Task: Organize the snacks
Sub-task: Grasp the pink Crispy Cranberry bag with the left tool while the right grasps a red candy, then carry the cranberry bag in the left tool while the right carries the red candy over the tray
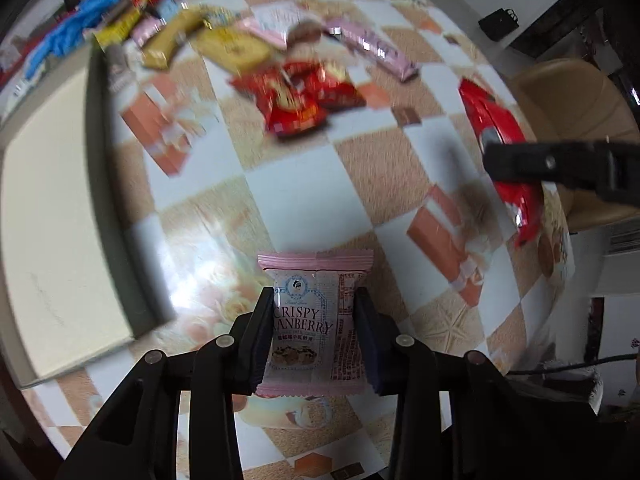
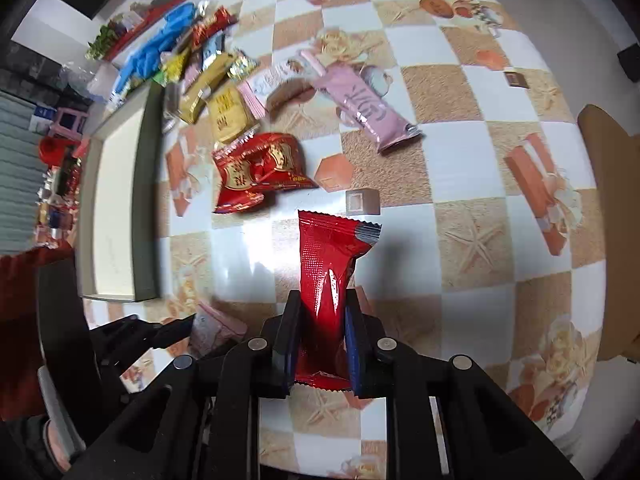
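Snacks: both in hand, mid-sort.
Left gripper [image 1: 314,320]: clamped on pink cranberry packet [image 1: 316,316].
Right gripper [image 2: 322,332]: pinching red packet [image 2: 328,272].
Next: likely carry to tray [image 2: 144,184], ahead-left of right gripper.

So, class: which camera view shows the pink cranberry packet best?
The left wrist view: the pink cranberry packet sits centred between the left gripper, label readable. The right wrist view shows only a blurred pink corner beside that gripper's finger.

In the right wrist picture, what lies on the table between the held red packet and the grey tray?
Only bare checkered tablecloth lies between the red packet and the tray, in the right wrist view.
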`<state>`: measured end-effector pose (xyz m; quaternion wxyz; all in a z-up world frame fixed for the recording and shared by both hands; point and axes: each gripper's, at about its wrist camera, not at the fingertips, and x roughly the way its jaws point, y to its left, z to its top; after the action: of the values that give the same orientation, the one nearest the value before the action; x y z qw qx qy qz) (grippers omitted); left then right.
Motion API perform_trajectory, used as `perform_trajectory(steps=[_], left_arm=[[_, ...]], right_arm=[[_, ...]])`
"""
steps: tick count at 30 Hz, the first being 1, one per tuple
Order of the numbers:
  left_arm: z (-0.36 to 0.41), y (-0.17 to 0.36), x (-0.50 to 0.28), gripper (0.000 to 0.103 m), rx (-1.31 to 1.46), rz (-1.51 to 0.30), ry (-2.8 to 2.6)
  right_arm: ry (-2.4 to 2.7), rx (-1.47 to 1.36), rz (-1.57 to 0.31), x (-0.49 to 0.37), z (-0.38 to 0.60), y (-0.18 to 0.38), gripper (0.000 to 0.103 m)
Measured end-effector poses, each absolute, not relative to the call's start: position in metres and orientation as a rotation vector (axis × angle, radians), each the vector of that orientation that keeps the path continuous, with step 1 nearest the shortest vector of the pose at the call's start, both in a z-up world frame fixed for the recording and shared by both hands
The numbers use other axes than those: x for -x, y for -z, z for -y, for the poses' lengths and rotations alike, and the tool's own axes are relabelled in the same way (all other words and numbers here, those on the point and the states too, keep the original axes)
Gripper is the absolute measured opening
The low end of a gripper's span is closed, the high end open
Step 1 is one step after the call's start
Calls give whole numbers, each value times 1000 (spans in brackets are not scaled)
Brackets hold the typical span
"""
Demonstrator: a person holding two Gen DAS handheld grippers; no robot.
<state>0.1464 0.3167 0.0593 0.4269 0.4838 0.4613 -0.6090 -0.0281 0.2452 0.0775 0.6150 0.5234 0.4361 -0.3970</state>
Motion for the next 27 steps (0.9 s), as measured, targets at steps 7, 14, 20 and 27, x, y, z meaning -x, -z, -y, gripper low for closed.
perform_trajectory(steps=[7, 14, 20, 27], left_arm=[[-293, -103, -148, 42, -1230, -1016, 1393], [-273, -134, -156, 42, -1189, -946, 1243], [-275, -151, -178, 42, -1119, -953, 1105], [-292, -166, -237, 42, -940, -1057, 974]], right_arm=[[875, -1185, -970, 25, -247, -110, 21], [761, -1102, -972, 5, -243, -131, 21], [621, -1011, -966, -22, -234, -142, 21], [436, -877, -1032, -75, -240, -151, 21]])
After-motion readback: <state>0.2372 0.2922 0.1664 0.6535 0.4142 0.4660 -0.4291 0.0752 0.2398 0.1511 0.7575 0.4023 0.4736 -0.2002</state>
